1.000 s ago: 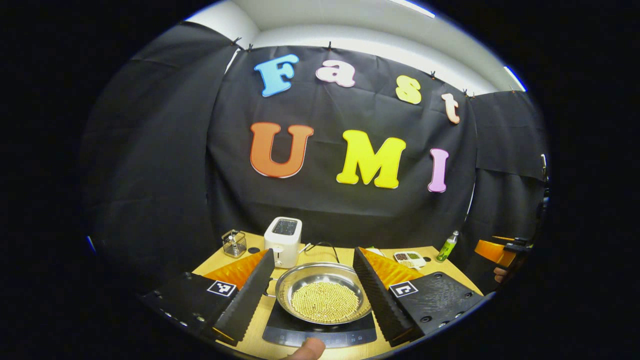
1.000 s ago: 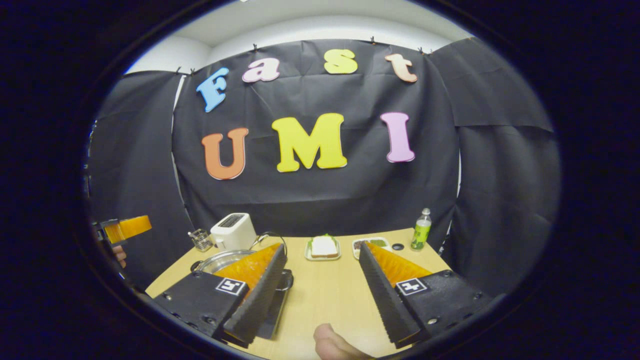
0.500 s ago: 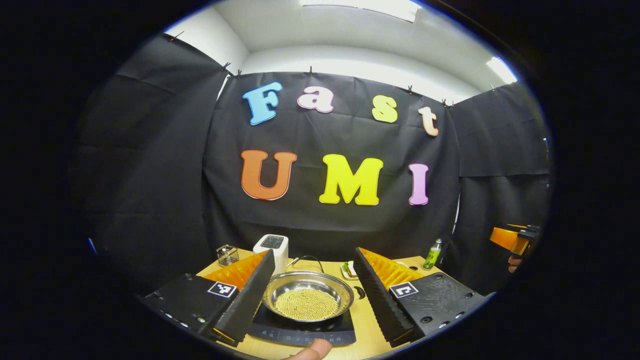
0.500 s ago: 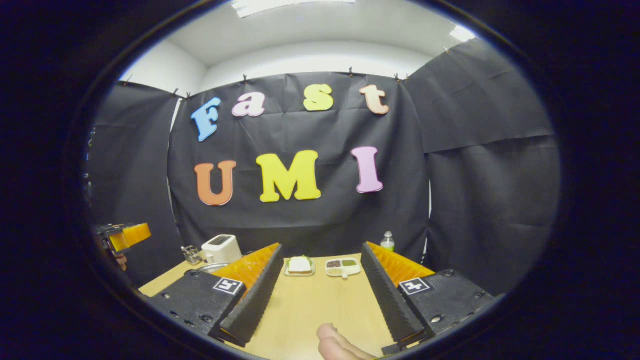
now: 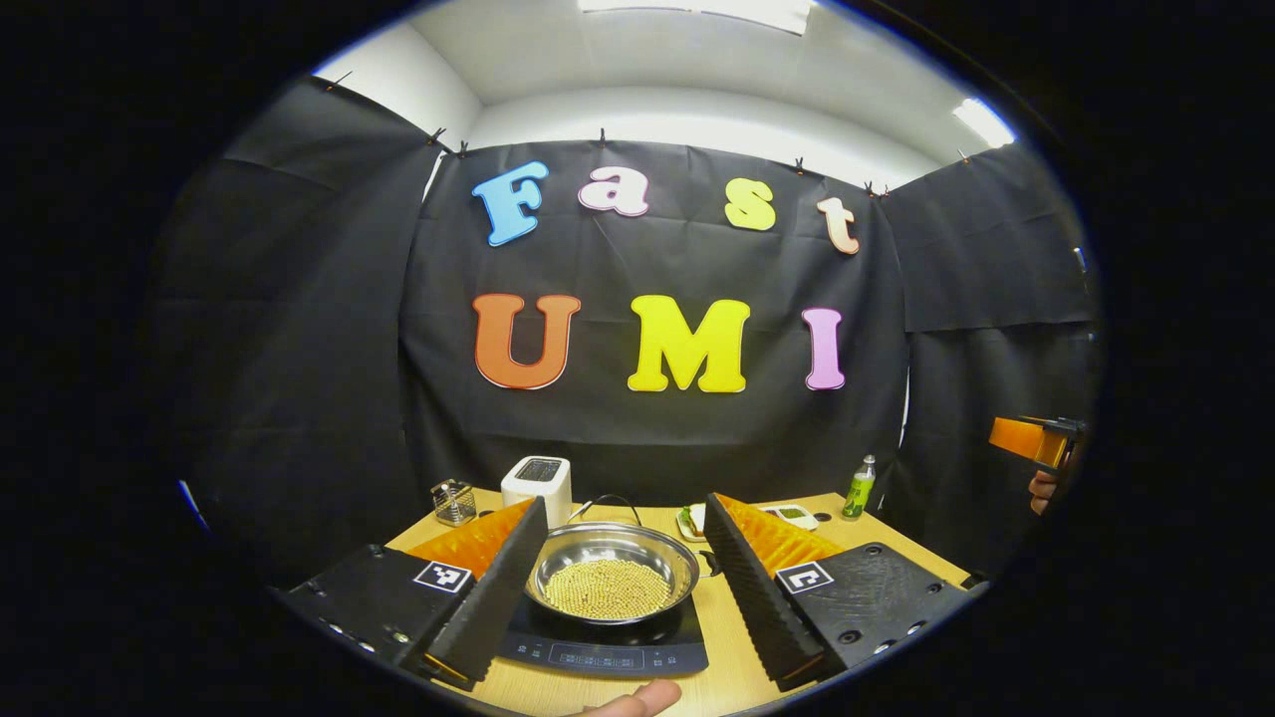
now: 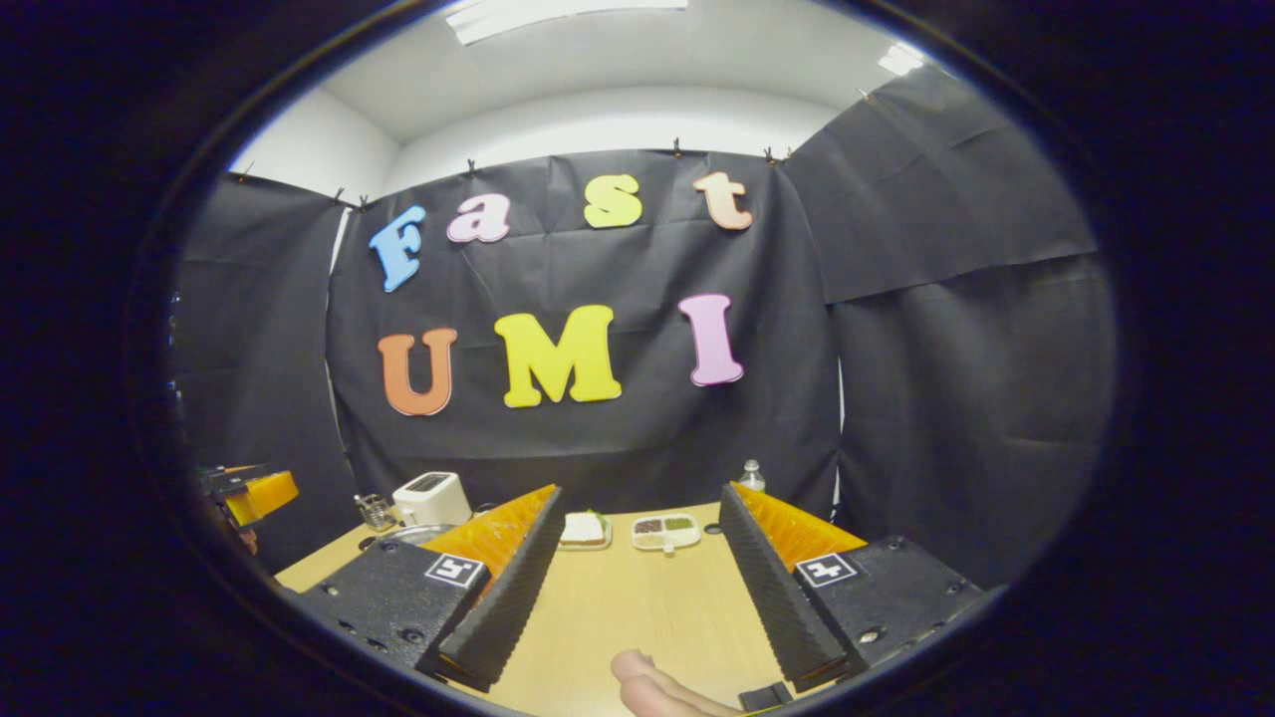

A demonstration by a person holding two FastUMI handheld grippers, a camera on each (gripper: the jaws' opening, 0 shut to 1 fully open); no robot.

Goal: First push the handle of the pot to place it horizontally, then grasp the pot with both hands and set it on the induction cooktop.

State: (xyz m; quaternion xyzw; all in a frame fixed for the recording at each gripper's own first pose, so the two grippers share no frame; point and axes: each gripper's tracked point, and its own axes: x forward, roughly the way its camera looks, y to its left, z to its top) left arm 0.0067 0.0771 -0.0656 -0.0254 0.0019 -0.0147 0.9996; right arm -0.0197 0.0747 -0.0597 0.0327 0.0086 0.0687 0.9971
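Both fingers of left claw flank pot.

The left gripper view looks level across the table toward the back wall, from just in front of the cooktop, with the pot near its lower middle. The right gripper view faces the same wall from farther right, over bare table. Both views share the toaster, the bottle and the food trays.
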